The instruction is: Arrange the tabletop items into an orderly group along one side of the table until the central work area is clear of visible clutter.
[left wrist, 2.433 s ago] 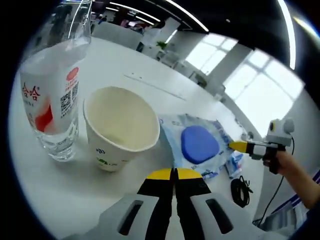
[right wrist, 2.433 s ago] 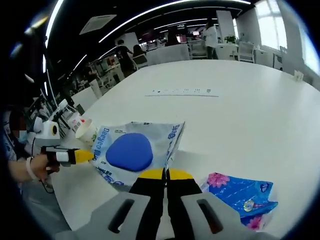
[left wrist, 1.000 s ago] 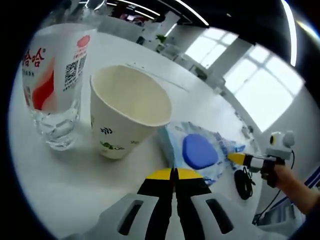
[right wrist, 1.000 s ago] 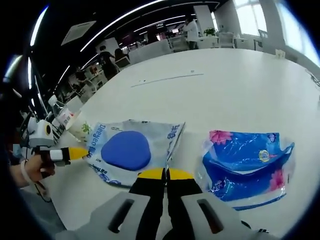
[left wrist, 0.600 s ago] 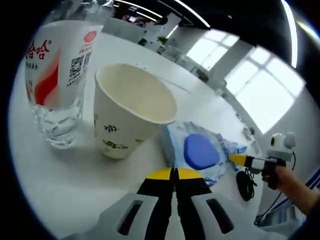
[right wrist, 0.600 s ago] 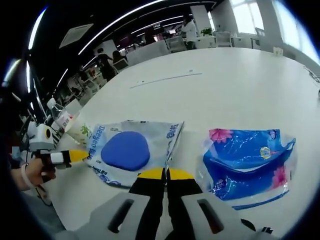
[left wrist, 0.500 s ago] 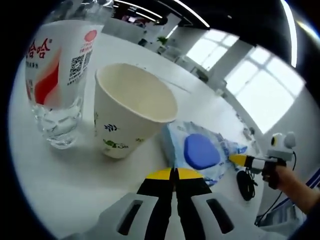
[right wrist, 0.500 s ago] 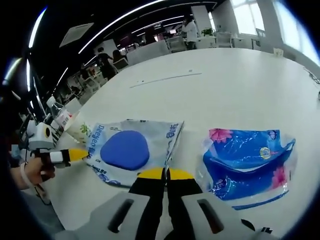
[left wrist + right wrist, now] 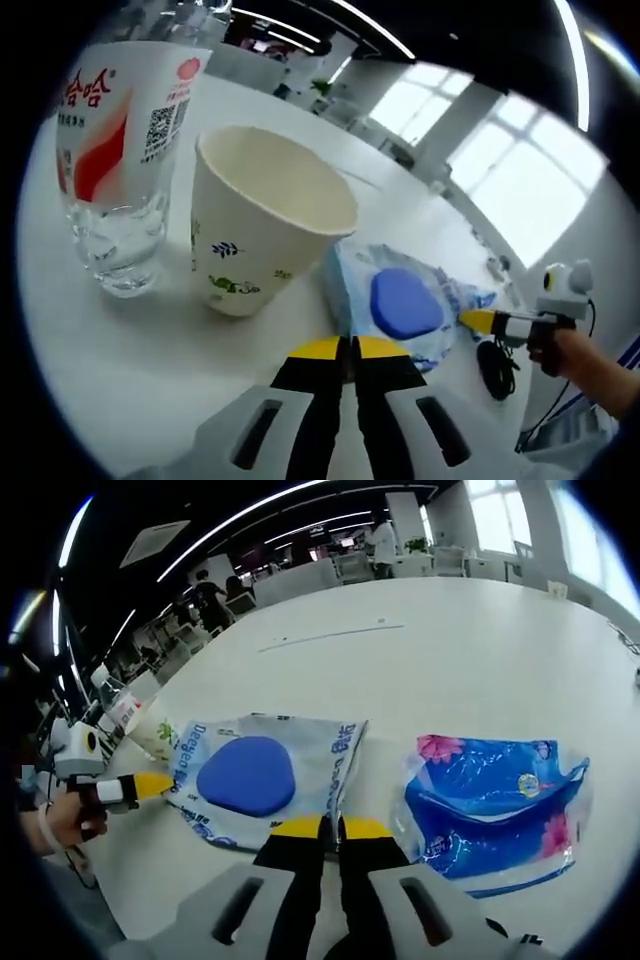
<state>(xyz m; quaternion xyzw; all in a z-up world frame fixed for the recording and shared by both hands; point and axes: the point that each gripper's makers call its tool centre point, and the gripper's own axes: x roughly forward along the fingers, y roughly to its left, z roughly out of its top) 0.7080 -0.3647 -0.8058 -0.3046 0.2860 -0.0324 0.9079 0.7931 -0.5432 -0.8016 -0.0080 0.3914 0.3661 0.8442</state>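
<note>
- On the white table [image 9: 130, 340], close in front of the left hand-held gripper [image 9: 341, 347], stand a paper cup [image 9: 262, 232] and a clear water bottle [image 9: 112, 150], side by side and near each other.
- The left hand-held gripper has its jaws pressed together and holds nothing.
- The cup is open and looks empty, so it is likely very light and would squash if pinched hard. A soft pinch on the rim seems best.
- The bottle looks heavier and smooth. Take it around the middle, over the label.
- In the right gripper view, a flat wipes pack [image 9: 262, 776] with a blue lid lies just ahead of the right hand-held gripper [image 9: 326, 828].
- A blue tissue pack [image 9: 497, 808] lies beside it, a little apart.
- The right hand-held gripper looks pressed together at the pack's edge; I cannot tell if it pinches the wrapper.
- Both packs are soft and crinkly. Grab an edge or corner.
</note>
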